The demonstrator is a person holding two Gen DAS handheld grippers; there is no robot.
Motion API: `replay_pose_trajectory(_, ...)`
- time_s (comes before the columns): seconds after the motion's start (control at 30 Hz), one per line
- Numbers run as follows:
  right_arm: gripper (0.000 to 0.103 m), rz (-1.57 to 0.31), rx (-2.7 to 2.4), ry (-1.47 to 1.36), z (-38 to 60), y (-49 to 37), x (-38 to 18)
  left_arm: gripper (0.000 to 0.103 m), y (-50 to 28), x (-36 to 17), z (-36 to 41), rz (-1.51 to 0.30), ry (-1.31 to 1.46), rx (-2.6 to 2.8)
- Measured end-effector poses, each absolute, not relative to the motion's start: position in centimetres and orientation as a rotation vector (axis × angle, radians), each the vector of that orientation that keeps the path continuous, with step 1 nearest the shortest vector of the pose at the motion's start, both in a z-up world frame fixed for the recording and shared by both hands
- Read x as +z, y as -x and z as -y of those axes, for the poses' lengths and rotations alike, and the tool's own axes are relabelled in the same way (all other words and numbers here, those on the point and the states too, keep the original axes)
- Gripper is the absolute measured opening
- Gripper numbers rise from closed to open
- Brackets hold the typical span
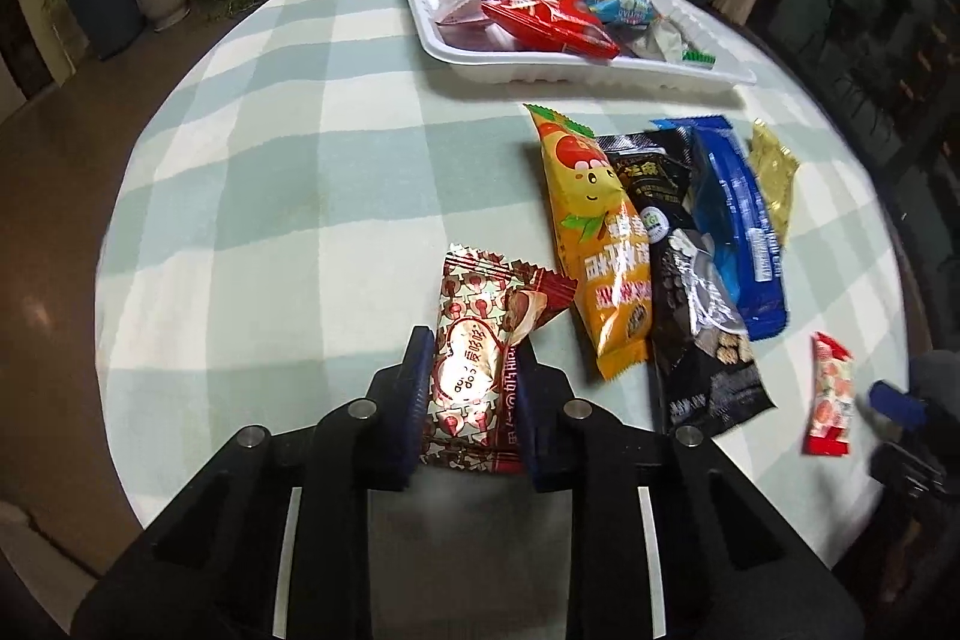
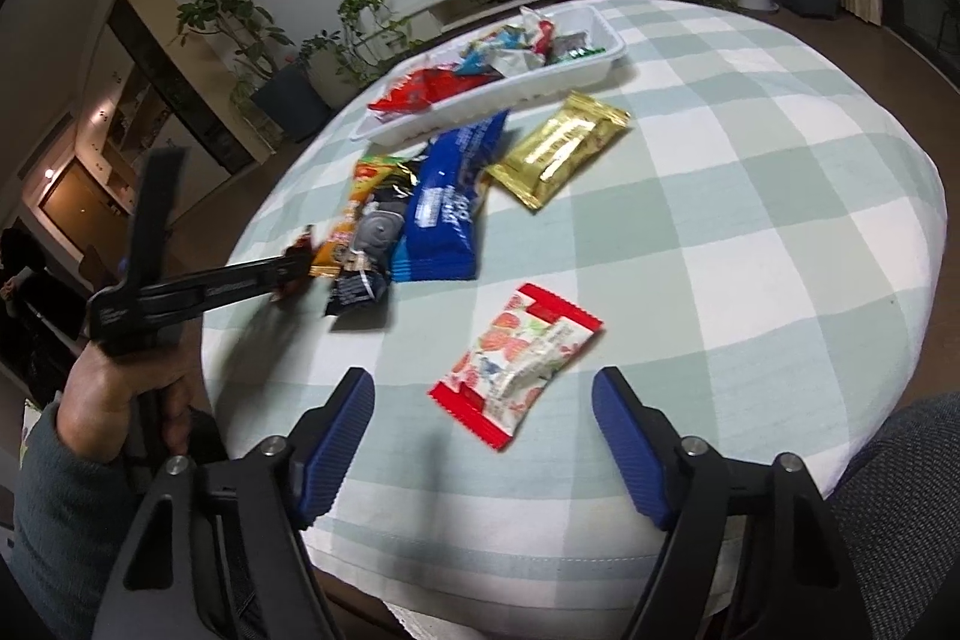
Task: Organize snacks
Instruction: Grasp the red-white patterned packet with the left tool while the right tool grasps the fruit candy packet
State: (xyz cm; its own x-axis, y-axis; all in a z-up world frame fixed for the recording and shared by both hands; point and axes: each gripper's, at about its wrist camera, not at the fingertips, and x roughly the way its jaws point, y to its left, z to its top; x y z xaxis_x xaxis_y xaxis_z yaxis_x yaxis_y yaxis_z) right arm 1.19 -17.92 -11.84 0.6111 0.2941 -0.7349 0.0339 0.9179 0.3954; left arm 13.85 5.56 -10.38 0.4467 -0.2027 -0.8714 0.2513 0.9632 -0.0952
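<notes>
Left gripper (image 1: 474,388) pinches a brown packet (image 1: 480,340), apparently for transfer to the tray (image 1: 576,67) ahead; right gripper (image 2: 480,430), spread, faces the strawberry packet (image 2: 519,361) just ahead.

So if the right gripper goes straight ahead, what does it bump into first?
Probably the red-and-white strawberry snack packet: it lies on the tablecloth just ahead of the open right gripper, roughly between its fingers, though depth is unclear.

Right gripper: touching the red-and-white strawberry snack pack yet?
Apart. In the right wrist view the right gripper is open, and checked cloth shows between each blue finger and the strawberry pack.
</notes>
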Motion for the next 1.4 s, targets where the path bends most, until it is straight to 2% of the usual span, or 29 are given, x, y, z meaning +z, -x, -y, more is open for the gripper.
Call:
replay_pose_trajectory(0.3,0.071,-0.982,0.115,-0.303,16.7,-3.2,-12.6,0.022,-9.6,-9.8,-7.2,-1.048,0.135,-0.384)
replay_pose_trajectory(0.67,0.047,-0.983,0.076,-0.048,13.5,-4.9,-12.9,0.022,-6.8,-9.8,-6.4,-1.031,0.188,-0.457)
replay_pose_trajectory(1.0,0.045,-0.995,0.081,0.009,13.3,-4.5,-13.0,0.022,-6.2,-10.7,-5.6,-1.043,0.191,-0.483)
replay_pose_trajectory(1.07,0.039,-0.999,0.085,0.015,13.3,-4.5,-13.0,0.022,-6.2,-10.7,-5.6,-1.042,0.192,-0.484)
replay_pose_trajectory(1.17,0.035,-1.003,0.097,0.016,13.5,-4.4,-12.9,0.022,-6.2,-10.8,-5.6,-1.047,0.198,-0.494)
replay_pose_trajectory(1.4,0.031,-0.993,0.122,-0.048,14.4,-4.0,-12.7,0.022,-5.7,-10.6,-5.5,-1.049,0.235,-0.528)
